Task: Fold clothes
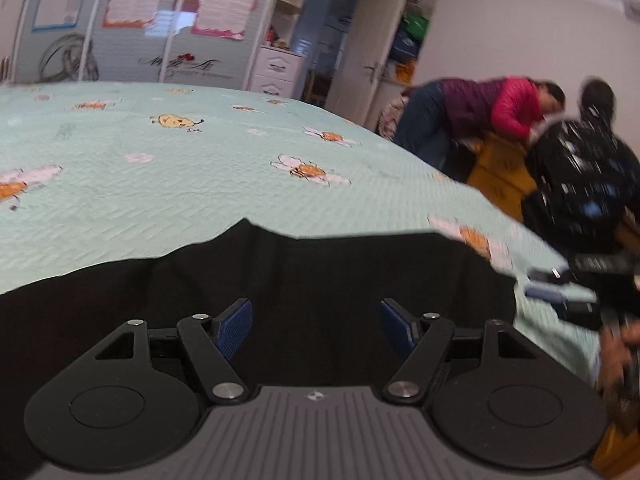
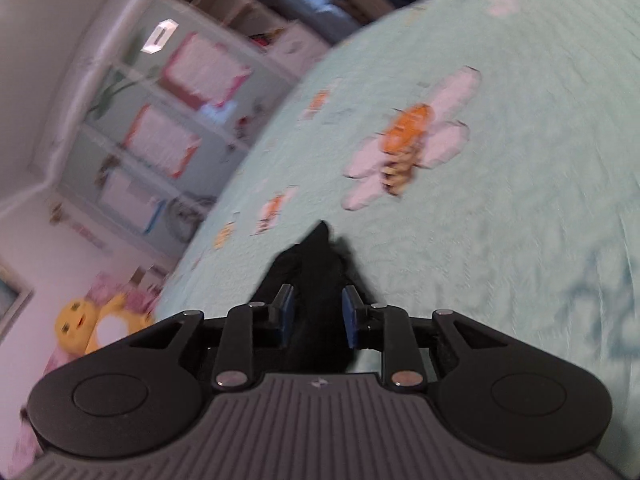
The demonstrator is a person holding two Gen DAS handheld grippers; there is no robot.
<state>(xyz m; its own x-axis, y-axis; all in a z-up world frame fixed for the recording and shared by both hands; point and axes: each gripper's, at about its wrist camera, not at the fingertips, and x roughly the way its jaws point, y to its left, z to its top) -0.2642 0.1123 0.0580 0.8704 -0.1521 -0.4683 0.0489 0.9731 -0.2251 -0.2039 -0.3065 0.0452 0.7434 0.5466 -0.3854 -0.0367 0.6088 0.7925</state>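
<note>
A black garment lies spread on the near part of the bed in the left wrist view. My left gripper hovers over it, its blue pads wide apart and nothing pinched between them. In the right wrist view a bunched fold of the same black garment runs between the fingers of my right gripper, and its tip sticks out ahead above the quilt. Both pads lie against the fold. That right gripper also shows blurred at the right edge of the left wrist view, at the garment's right end.
The bed wears a mint quilt printed with bees and flowers, also seen as mint quilt. A wardrobe stands behind it. Two people bend over beyond the bed's right side. A yellow plush toy sits at the lower left.
</note>
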